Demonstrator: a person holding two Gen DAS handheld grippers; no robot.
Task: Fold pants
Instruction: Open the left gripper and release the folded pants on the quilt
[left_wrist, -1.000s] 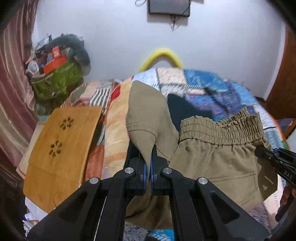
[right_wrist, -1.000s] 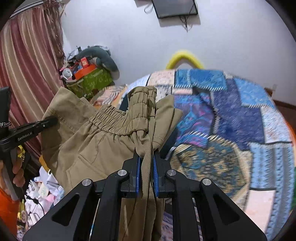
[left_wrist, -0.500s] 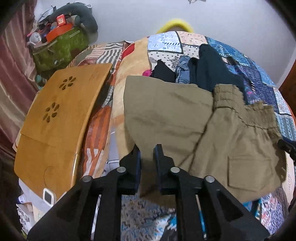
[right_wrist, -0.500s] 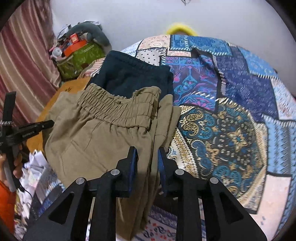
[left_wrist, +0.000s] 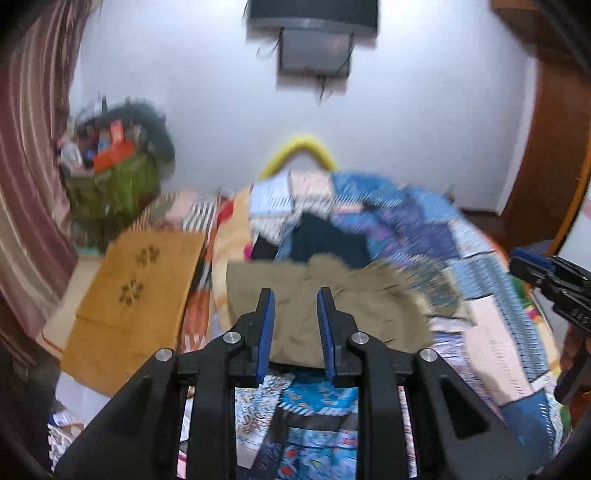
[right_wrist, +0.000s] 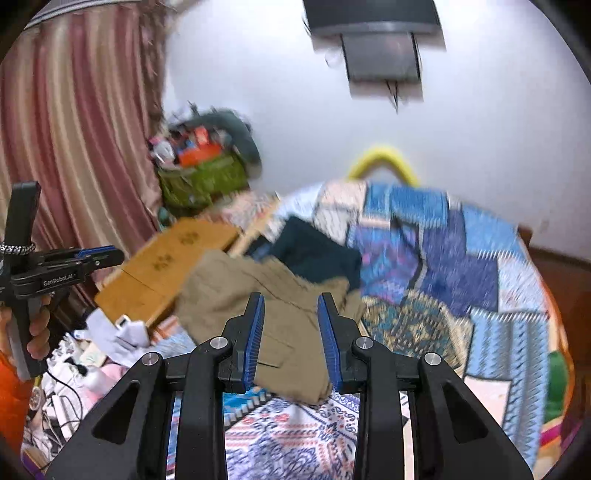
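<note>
A: Start at the left. What lies there?

B: A striped curtain (right_wrist: 74, 122), then a wooden lap desk (left_wrist: 136, 291) resting on the bed's edge. The left tool (left_wrist: 295, 317) has just been opening; its blue pads stand spread with nothing between them. The cloth seen in the gap lies beyond the tips, on the bed.

A: And the pants?

B: The khaki pants (left_wrist: 314, 314) lie folded on the patchwork quilt (right_wrist: 461, 266), ahead of and below both tools. A dark garment (right_wrist: 317, 254) lies just behind them, touching their far edge. The elastic waistband end points to the right in the left wrist view, and the plain folded end points toward the lap desk, so the long axis runs across, left to right.

A: The right tool?

B: The right tool (right_wrist: 290, 325) has likewise just been opening and is spread and empty. In its own view the pants spread from straight ahead off to the left, with a pocket flap nearest the tips.

A: Which hand is nearer?

B: Hard to call through the blur. I judge each sits over its own end, the left over the plain fold, the right over the waistband side. Another fold would bring one end across to the other along that axis.
</note>
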